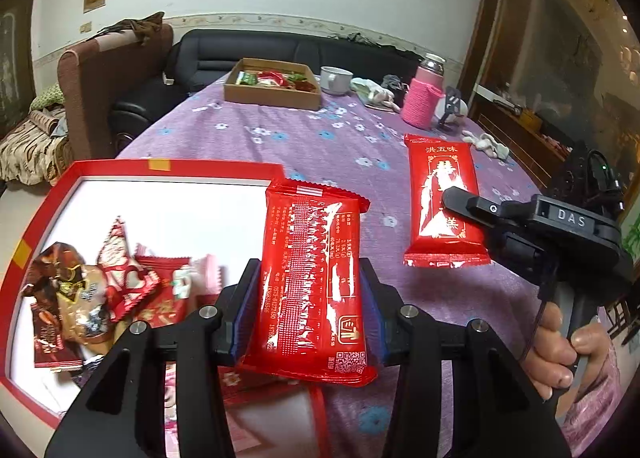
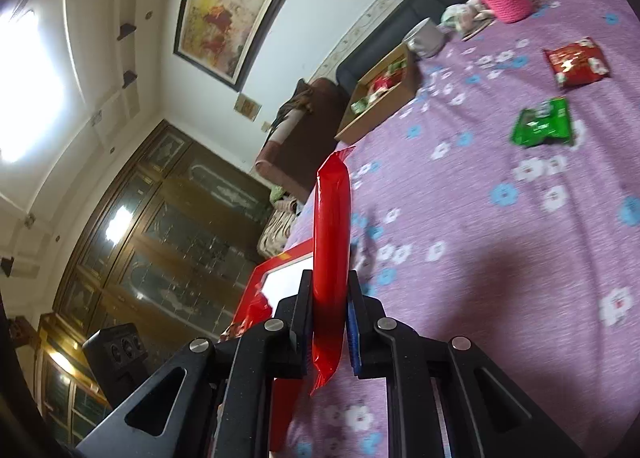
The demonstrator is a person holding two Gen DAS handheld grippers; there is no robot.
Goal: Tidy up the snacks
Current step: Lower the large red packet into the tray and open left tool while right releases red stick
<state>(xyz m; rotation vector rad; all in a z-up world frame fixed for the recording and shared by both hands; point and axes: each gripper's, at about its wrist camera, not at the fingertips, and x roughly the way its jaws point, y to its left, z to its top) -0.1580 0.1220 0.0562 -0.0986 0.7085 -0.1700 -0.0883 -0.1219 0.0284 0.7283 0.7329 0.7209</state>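
My left gripper (image 1: pixel 310 278) is shut on a red snack packet (image 1: pixel 314 278) and holds it flat above the right edge of a red-rimmed white box (image 1: pixel 180 170) with several wrapped snacks (image 1: pixel 100 294) inside. My right gripper (image 2: pixel 329 298) is shut on a second red snack packet (image 2: pixel 331 242), seen edge-on; the same packet (image 1: pixel 442 198) hangs to the right in the left wrist view, held by the right gripper (image 1: pixel 460 202). A small red packet (image 2: pixel 576 62) and a green packet (image 2: pixel 542 124) lie on the purple tablecloth (image 2: pixel 500 258).
A brown cardboard box (image 1: pixel 272 92) with snacks stands at the far side of the table. Beside it are a white cup (image 1: pixel 336 80), a pink-sleeved flask (image 1: pixel 424 98) and crumpled cloths (image 1: pixel 376 92). A black sofa (image 1: pixel 248 54) and a brown chair (image 1: pixel 92 78) stand beyond.
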